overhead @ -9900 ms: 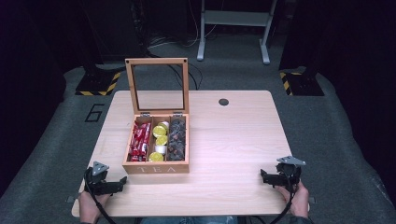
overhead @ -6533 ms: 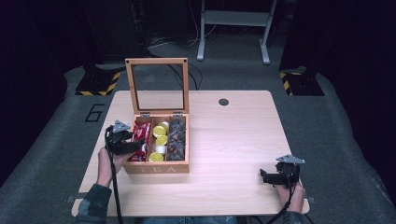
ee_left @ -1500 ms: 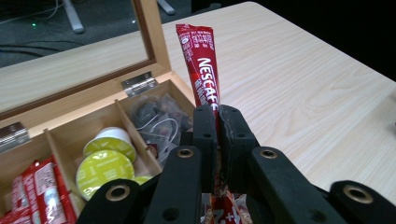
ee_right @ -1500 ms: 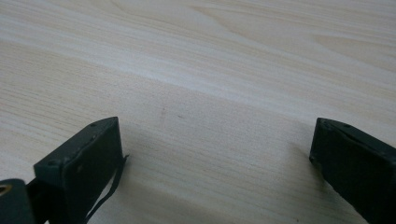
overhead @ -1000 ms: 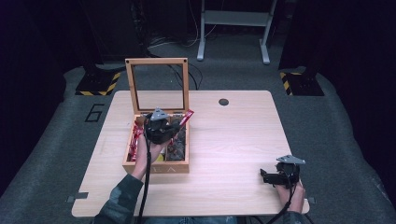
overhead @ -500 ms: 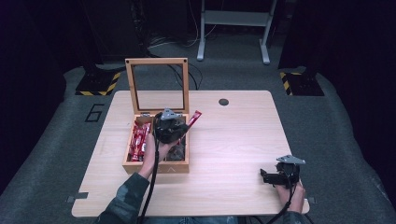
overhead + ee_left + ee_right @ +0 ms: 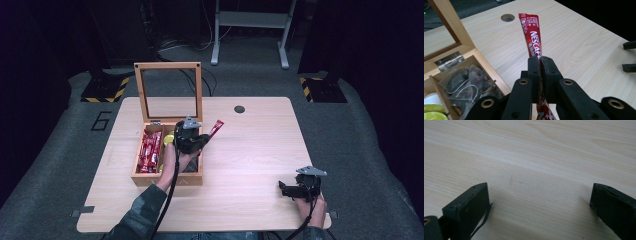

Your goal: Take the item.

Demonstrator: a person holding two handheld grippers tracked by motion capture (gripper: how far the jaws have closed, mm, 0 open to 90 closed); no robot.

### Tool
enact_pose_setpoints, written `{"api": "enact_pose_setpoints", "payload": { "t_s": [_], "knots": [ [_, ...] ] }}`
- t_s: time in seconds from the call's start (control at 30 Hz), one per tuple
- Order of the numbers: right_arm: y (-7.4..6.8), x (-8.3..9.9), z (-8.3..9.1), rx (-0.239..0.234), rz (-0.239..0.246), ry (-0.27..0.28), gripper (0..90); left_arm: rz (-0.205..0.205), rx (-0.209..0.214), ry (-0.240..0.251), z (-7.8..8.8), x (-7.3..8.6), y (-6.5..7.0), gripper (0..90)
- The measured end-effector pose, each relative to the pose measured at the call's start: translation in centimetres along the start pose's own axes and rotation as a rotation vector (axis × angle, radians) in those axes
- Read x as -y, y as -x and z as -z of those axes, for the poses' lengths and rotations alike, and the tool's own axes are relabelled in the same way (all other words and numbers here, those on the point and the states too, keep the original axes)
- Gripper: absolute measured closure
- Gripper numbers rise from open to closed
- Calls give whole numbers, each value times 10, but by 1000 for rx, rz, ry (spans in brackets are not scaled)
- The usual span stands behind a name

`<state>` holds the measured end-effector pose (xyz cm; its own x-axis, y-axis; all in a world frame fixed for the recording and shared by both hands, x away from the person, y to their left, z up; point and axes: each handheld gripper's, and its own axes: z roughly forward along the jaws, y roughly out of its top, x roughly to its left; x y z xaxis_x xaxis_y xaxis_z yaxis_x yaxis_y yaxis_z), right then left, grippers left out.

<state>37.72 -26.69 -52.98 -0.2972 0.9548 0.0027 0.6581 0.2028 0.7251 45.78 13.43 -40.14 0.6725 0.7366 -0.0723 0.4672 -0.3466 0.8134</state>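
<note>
Your left gripper (image 7: 541,62) has its fingers clamped on the red sachet (image 7: 532,32), long axis pointing away over bare worktop (image 7: 250,150) beside the box (image 7: 167,179). Your right gripper (image 7: 287,189) rests open, well apart.

Glossy red foil sachet (image 7: 532,35) pinched in the matt black plastic left tool (image 7: 541,65), pale smooth wood-grain desk (image 7: 579,42) beyond it, varnished wooden box (image 7: 477,56) beside it

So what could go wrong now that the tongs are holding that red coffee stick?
The left tongs pinch the Nescafe stick only near its lower end, so the long free part could swing or slip out. The hand is above the open wooden box, so it might bump the upright lid.
</note>
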Motion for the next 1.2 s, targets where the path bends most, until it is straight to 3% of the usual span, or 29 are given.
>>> {"api": "enact_pose_setpoints", "payload": {
  "t_s": [0.47, 0.6, 0.63, 1.03, 1.2],
  "knots": [
    [0, 0, 0, -1, 1, 0, 21, -8, 24, -19, -16, -2, 15, 857],
    [0, 0, 0, 0, 0, 0, 21, 2, 31, -20, -20, -2, 17, 858],
    [0, 0, 0, -3, 3, -1, 21, 21, 47, -13, -22, -2, 18, 857],
    [0, 0, 0, -7, 4, -2, 22, 31, 48, -35, -38, -1, 31, 857],
    [1, 0, 1, -7, 12, -3, 23, 17, 40, -40, -43, -1, 37, 858]
  ]
}}
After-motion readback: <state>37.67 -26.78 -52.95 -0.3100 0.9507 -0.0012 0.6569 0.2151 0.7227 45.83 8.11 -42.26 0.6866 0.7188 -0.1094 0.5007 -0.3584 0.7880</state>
